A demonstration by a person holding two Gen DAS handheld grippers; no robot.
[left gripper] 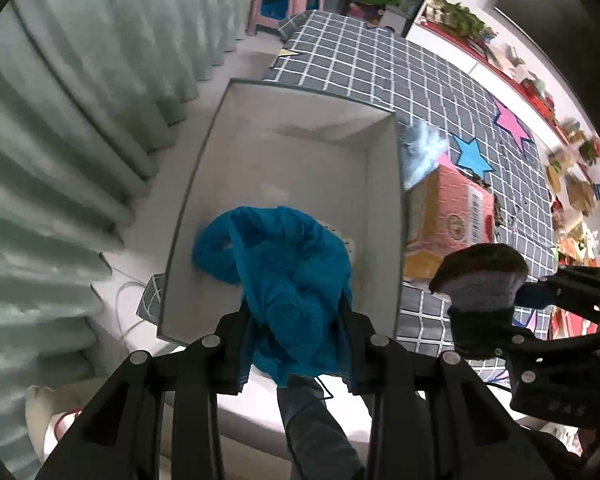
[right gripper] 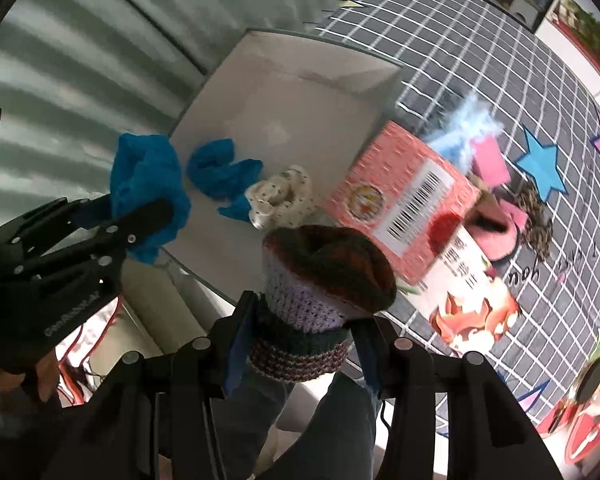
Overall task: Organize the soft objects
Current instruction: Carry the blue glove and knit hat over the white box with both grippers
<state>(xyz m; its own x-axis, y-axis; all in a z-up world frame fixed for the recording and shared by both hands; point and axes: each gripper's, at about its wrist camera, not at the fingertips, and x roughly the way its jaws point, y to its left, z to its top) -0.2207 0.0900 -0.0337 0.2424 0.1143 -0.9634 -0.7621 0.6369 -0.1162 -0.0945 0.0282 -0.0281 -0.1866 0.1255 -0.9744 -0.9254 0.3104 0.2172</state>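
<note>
**Two tongs loaded, both over the box end**

Two soft items were in hand. My left tongs (left gripper: 296,344) were clamped on a blue knit bundle (left gripper: 292,280), which hung over the near end of the white box (left gripper: 300,128). My right tongs (right gripper: 300,336) gripped a knitted cup-shaped piece (right gripper: 324,280), lilac band with a dark brown-green top, held beside the box's near corner and above the checked cloth (right gripper: 480,64). Inside the box lay a second blue knit piece (right gripper: 220,172) and a cream dotted fabric roll (right gripper: 280,196), touching each other. A red carton (right gripper: 400,196) sat just beside the box's right wall. A pale blue fluffy thing (right gripper: 460,128) and pink items lay behind the carton, too blurred to identify.
</note>
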